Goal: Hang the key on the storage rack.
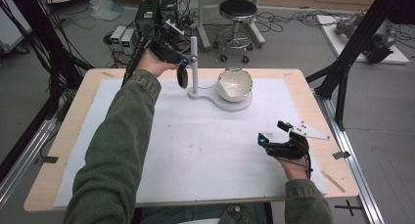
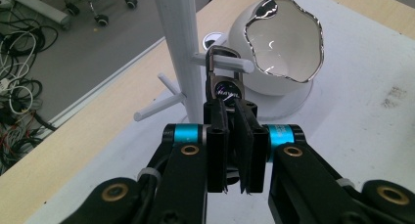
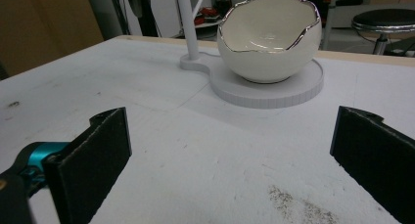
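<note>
Hanging a small dark keychain (image 2: 226,89) on the white peg stand (image 2: 177,43) at the far side of the tabletop (image 1: 78,101) is the job in hand. Its metal loop sits over one of the short pegs (image 2: 230,63), and the tag dangles just below. The left gripper (image 2: 235,136) has its jaws drawn almost together around the bottom of that tag, though I cannot tell whether the pads are pressing on it or have let go.

Over on the near right, the right gripper (image 1: 279,136) rests low over the white mat (image 1: 195,141), jaws spread wide with nothing between them, well apart from the action.

To finish well, I'd say: make sure the loop is fully over the peg, then spread the jaws gently and back straight away from the stand. Any sideways tug could drag the loop off the peg's tip or rock the stand toward the egg-shaped bowl (image 2: 286,43) just beside it.
</note>
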The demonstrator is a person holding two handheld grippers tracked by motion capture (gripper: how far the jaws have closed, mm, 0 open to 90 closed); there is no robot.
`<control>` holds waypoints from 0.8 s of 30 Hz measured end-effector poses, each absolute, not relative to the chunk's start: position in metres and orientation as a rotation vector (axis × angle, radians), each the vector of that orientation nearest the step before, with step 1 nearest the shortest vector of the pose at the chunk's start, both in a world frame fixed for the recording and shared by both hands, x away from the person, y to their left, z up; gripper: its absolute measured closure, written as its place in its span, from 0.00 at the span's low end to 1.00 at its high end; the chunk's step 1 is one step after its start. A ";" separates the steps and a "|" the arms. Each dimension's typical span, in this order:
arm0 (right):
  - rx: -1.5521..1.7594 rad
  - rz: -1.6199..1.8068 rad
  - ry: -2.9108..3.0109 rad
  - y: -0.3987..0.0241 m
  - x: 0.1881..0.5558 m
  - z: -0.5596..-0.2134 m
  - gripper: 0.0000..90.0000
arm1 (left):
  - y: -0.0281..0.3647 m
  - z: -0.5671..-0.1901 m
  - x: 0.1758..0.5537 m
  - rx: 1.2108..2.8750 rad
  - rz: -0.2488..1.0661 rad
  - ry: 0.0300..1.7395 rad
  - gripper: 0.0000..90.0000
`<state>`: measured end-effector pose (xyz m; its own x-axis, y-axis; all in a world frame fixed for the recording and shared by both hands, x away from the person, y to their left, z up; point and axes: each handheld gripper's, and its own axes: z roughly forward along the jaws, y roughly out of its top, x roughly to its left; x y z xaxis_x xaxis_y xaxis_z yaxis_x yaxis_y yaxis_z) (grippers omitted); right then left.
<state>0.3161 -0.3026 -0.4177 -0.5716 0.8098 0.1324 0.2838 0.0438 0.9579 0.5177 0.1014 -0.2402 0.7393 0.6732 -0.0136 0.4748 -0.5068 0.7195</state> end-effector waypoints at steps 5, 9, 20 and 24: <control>1.104 1.545 1.883 -0.302 0.315 -0.418 0.01 | 0.103 -0.232 0.510 2.170 0.332 0.867 0.75; 1.109 1.543 1.879 -0.302 0.315 -0.418 0.01 | 0.103 -0.229 0.504 2.179 0.331 0.875 0.55; 1.101 1.541 1.879 -0.302 0.314 -0.417 0.01 | 0.106 -0.234 0.484 2.232 0.364 0.855 0.20; 1.104 1.541 1.878 -0.302 0.313 -0.417 0.01 | 0.110 -0.241 0.478 2.264 0.332 0.849 0.10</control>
<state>0.3127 -0.3016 -0.4168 -0.5668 0.8134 0.1308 0.2872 0.0462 0.9567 0.4781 0.1096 -0.2414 0.7538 0.6571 -0.0020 0.4817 -0.5505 0.6819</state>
